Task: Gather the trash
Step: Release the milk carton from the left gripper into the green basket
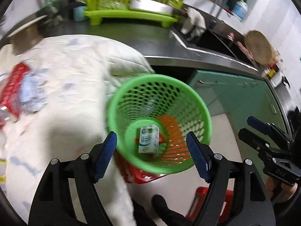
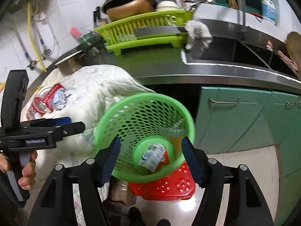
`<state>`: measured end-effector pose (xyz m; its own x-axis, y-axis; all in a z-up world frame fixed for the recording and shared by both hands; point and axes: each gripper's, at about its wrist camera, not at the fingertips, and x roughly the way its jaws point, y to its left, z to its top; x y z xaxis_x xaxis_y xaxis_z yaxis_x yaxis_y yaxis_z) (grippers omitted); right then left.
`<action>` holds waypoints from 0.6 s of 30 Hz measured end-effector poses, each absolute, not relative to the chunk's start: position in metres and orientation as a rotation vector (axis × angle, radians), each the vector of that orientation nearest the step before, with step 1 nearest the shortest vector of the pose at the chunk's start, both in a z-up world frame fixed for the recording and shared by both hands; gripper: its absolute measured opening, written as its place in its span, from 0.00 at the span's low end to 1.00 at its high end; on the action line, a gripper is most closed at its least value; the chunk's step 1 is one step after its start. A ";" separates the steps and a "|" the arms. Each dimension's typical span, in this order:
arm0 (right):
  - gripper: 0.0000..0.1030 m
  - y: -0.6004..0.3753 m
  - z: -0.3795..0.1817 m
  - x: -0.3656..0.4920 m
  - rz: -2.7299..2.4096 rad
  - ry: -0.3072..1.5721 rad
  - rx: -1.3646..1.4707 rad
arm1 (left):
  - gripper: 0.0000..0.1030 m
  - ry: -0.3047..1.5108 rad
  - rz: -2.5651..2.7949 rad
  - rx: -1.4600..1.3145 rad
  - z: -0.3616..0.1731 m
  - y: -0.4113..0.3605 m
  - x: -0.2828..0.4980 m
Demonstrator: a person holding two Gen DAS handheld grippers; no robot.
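A crumpled, seemingly white-blue carton [image 1: 148, 139] lies inside the green basket [image 1: 206, 113].

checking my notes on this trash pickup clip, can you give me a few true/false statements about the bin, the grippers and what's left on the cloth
1. The green mesh bin holds a white and blue carton. True.
2. The left gripper grips a wrapper. False: it is open and holds nothing.
3. Red and silvery wrappers lie on the white cloth. True.
4. The right gripper is shut on the bin's rim. False: it is open.
5. The bin stands on the counter. False: it sits on a red stool.
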<state>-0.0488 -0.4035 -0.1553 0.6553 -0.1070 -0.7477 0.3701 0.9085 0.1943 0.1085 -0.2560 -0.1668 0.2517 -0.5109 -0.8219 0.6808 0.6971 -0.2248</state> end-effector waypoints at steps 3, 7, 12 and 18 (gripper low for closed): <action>0.64 -0.390 -0.151 -0.037 -0.235 0.815 0.327 | 0.73 1.001 -0.761 0.169 -0.155 -0.226 0.111; 0.66 -0.370 -0.147 -0.018 -0.174 0.811 0.296 | 0.73 0.973 -0.668 0.126 -0.144 -0.180 0.117; 0.67 -0.342 -0.141 0.007 -0.089 0.813 0.255 | 0.73 0.936 -0.548 0.100 -0.134 -0.123 0.124; 0.67 -0.308 -0.135 0.039 0.005 0.814 0.212 | 0.74 0.890 -0.409 0.079 -0.123 -0.050 0.136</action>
